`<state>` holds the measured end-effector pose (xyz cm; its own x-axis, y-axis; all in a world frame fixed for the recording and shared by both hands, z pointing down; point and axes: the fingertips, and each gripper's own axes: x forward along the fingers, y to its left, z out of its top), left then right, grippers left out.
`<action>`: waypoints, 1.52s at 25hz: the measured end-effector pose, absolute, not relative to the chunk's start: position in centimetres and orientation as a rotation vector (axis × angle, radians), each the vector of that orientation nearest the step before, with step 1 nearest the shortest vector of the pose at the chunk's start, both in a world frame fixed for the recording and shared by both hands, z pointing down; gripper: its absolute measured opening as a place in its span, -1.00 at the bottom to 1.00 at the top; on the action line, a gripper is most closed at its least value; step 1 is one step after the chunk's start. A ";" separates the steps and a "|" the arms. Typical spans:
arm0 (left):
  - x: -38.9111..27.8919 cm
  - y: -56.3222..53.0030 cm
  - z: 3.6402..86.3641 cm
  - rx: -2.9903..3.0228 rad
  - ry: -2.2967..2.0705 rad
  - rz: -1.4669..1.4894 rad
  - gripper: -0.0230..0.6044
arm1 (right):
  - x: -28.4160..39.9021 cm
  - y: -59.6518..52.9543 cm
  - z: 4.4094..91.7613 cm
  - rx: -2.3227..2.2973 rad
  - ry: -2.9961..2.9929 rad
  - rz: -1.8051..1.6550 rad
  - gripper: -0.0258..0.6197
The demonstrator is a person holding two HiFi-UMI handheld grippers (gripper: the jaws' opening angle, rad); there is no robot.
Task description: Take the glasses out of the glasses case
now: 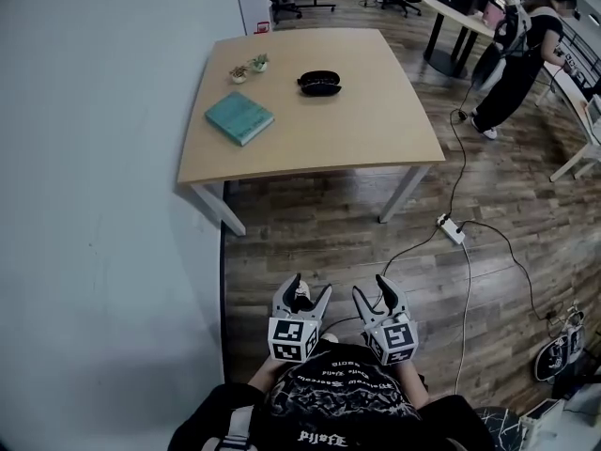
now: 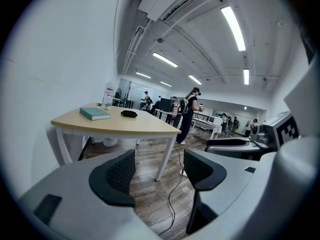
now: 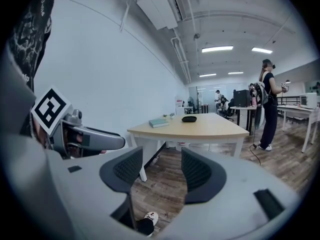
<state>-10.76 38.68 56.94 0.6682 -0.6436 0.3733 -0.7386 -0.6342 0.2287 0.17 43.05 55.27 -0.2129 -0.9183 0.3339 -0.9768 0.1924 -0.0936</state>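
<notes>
Nothing of the task is done yet, as we judge it. The glasses case [image 1: 319, 84] lies on the table [image 1: 394, 139], toward its far side, dark and apparently shut, with no glasses in sight. We're standing well back from it on the wood floor. The left gripper [image 1: 308, 289] and right gripper [image 1: 373, 289] are held low in front of our body, well apart from the table. Each gripper's own view shows its jaws standing apart with only floor between them, so neither holds anything. What's left is everything: walk up, reach the case, open it and lift the glasses out. Counts: one glasses case, one teal book [image 1: 239, 117] near the table's left edge, two small potted plants [image 1: 250, 68] side by side beyond the book, one table in use, two grippers. On the floor to the right is one power strip [image 1: 452, 228] with cables. One person [image 1: 516, 54] stands farther back, by another table.
</notes>
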 end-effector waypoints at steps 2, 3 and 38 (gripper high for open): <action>-10.4 37.0 56.8 2.530 -1.080 0.359 0.07 | 0.6 41.6 55.3 1.836 -2.247 0.425 -0.18; -10.2 36.1 56.8 2.533 -1.077 0.355 0.07 | 0.8 40.8 55.2 1.842 -2.242 0.422 -0.18; -11.7 10.4 56.7 2.609 -0.996 0.420 0.07 | -2.3 16.1 57.2 1.845 -2.282 0.588 -0.27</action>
<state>-11.66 10.42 56.75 0.7141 -0.5892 0.3780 -0.6820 -0.7073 0.1859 -2.29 16.11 57.25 -0.2329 -0.9057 0.3541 -0.9640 0.1671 -0.2066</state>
